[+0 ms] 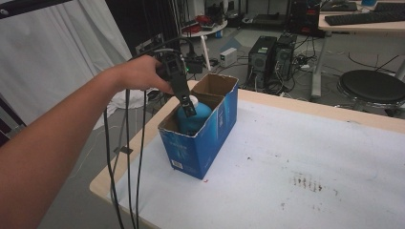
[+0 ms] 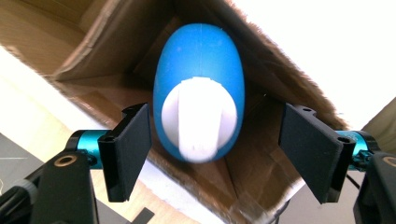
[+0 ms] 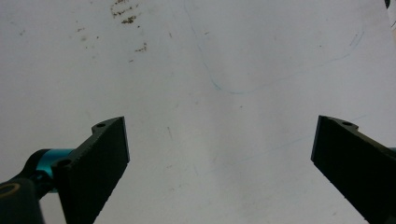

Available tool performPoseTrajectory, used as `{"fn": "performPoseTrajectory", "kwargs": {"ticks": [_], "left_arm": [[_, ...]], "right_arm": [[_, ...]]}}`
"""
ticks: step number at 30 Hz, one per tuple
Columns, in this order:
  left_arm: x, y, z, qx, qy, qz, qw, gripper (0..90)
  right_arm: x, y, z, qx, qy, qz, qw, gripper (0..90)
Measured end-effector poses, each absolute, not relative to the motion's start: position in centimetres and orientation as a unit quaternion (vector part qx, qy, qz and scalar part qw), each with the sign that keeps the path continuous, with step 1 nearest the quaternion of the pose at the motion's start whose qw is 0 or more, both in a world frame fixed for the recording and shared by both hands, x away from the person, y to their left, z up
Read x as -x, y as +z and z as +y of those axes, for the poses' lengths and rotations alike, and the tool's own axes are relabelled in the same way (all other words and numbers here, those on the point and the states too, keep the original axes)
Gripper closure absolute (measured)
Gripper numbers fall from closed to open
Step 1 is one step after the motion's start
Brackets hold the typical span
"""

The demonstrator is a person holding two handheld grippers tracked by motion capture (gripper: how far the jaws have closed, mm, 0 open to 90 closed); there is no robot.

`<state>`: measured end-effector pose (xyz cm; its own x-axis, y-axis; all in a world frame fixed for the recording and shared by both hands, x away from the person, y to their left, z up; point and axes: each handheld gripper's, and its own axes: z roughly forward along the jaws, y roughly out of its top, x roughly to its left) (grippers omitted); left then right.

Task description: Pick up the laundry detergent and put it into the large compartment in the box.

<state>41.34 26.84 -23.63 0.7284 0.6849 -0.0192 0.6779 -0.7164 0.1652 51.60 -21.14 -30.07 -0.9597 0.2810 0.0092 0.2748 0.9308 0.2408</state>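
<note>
Blue plastic bottle with white cap (image 2: 199,93) upright inside open blue cardboard box (image 1: 217,129) near table corner. Left gripper (image 2: 215,149) spread, straddling the cap, untouched. Right gripper (image 3: 219,163) spread over bare white tabletop (image 3: 233,56). Likely risks: slipping off rounded shoulders, snagging box flaps.

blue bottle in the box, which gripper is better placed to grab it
Left. The left gripper hangs open over the box, jaws either side of the blue bottle. The right gripper faces bare table.
</note>
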Motion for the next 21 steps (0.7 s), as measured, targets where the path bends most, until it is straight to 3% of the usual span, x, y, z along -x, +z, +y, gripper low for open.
{"fn": "performPoseTrajectory", "kwargs": {"ticks": [14,21], "left_arm": [[-39.4,-19.5,24.3,-0.918,0.041,0.382,0.101,25.6],[-38.6,-18.2,20.5,-0.931,0.039,0.345,0.113,25.6]], "right_arm": [[-50.7,-29.1,-21.4,-0.144,0.128,0.981,0.023,3.3],[-50.1,-28.7,-21.5,-0.141,0.130,0.981,0.028,3.3]]}}
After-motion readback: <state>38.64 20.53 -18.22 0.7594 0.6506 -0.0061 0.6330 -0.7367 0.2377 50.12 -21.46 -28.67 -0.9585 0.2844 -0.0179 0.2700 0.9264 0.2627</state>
